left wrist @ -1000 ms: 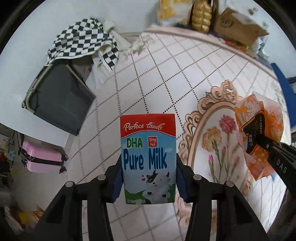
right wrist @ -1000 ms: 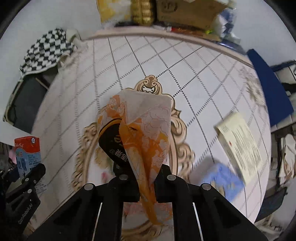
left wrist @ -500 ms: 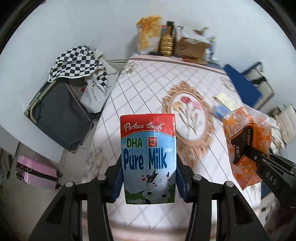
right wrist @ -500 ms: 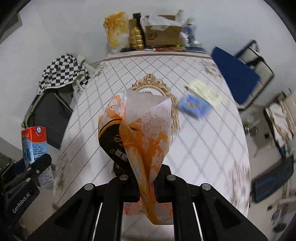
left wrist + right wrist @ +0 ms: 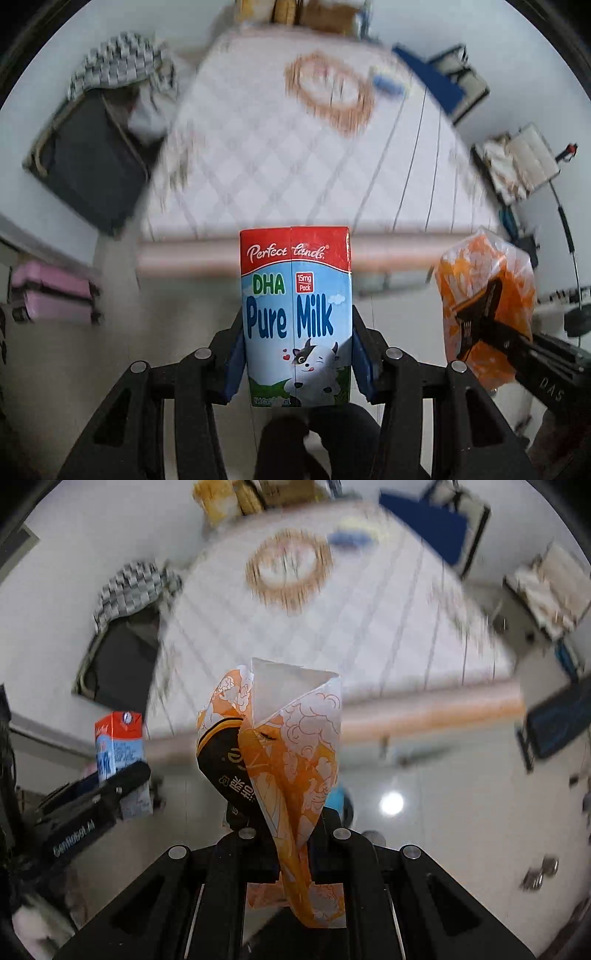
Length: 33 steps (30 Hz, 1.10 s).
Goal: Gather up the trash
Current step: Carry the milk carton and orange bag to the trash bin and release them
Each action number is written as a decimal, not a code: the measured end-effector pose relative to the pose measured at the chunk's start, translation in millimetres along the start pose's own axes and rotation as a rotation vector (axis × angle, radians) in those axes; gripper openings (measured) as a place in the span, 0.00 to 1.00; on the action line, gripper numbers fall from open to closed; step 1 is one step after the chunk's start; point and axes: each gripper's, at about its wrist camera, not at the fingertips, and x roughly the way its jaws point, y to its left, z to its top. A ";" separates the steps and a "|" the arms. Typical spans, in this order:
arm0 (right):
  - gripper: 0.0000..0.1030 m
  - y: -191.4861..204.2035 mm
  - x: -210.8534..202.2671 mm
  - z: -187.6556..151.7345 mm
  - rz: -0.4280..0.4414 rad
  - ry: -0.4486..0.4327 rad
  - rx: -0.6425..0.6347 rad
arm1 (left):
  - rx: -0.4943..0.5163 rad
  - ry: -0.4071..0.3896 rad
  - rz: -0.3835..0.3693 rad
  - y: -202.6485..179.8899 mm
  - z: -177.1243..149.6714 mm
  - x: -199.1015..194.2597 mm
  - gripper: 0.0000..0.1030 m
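Cardboard red-and-blue milk carton sits clamped in the left tool; the right tool pinches an orange paper wrapper. Both are collected but no bin is visible, and blue litter remains on the worktop.

Milk carton left of the wrapper — both before the table, suitcase left of it.

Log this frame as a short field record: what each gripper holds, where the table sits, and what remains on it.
left gripper: shut on milk carton, upright between the pads
right gripper: shut on orange wrapper, crumpled
table: ahead of both grippers, blurred
left on table: blue packet at the far right side
trash bin: not in view
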 end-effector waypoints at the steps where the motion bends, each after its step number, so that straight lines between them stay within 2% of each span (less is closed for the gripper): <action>1: 0.10 -6.6 13.7 -14.7 0.004 0.039 0.015 | -0.002 0.033 -0.003 2.3 -10.8 12.4 0.44; 4: 0.10 -29.2 65.1 -61.8 0.013 0.165 0.069 | -0.038 0.159 -0.021 14.3 -45.5 70.8 0.44; 6: 0.10 -49.2 112.4 -90.2 0.008 0.237 0.113 | -0.056 0.210 -0.022 20.0 -62.4 107.4 0.44; 9: 0.10 -76.2 178.1 -119.7 0.009 0.303 0.180 | -0.079 0.283 -0.035 27.4 -77.7 185.8 0.44; 11: 0.10 -96.1 232.7 -136.7 -0.008 0.323 0.216 | -0.084 0.313 -0.054 30.0 -82.7 231.1 0.44; 15: 0.10 -134.6 336.2 -159.2 0.015 0.343 0.332 | -0.115 0.361 -0.086 38.0 -86.3 335.7 0.46; 19: 0.10 -155.8 417.1 -171.2 0.021 0.315 0.384 | -0.125 0.382 -0.107 43.0 -78.5 415.3 0.46; 20: 0.10 -159.5 432.5 -173.7 0.025 0.312 0.402 | -0.122 0.382 -0.108 46.5 -87.8 425.5 0.47; 21: 0.10 -165.2 451.8 -177.9 0.037 0.309 0.431 | -0.120 0.383 -0.106 47.4 -88.6 433.9 0.52; 22: 0.10 -165.7 466.0 -168.3 0.044 0.309 0.450 | -0.117 0.387 -0.107 48.2 -90.7 441.3 0.60; 23: 0.11 -168.3 478.1 -168.7 0.048 0.308 0.469 | -0.118 0.388 -0.104 49.7 -90.6 449.4 0.78; 24: 0.12 -170.6 488.6 -171.4 0.053 0.305 0.486 | -0.118 0.387 -0.103 54.1 -93.2 447.9 0.86; 26: 0.23 -173.1 507.2 -173.1 0.074 0.303 0.514 | -0.114 0.380 -0.088 59.3 -96.6 447.7 0.87; 28: 0.42 -170.2 517.8 -174.5 0.123 0.309 0.531 | -0.112 0.368 -0.069 63.3 -98.7 443.5 0.87; 29: 0.47 -167.3 519.4 -174.9 0.133 0.308 0.522 | -0.108 0.354 -0.051 63.5 -100.1 438.2 0.87; 30: 0.58 -163.3 517.8 -174.5 0.130 0.308 0.502 | -0.100 0.333 -0.029 64.9 -101.1 433.2 0.87; 33: 0.66 -152.5 506.5 -171.4 0.115 0.302 0.439 | -0.060 0.277 0.069 67.7 -102.5 415.7 0.87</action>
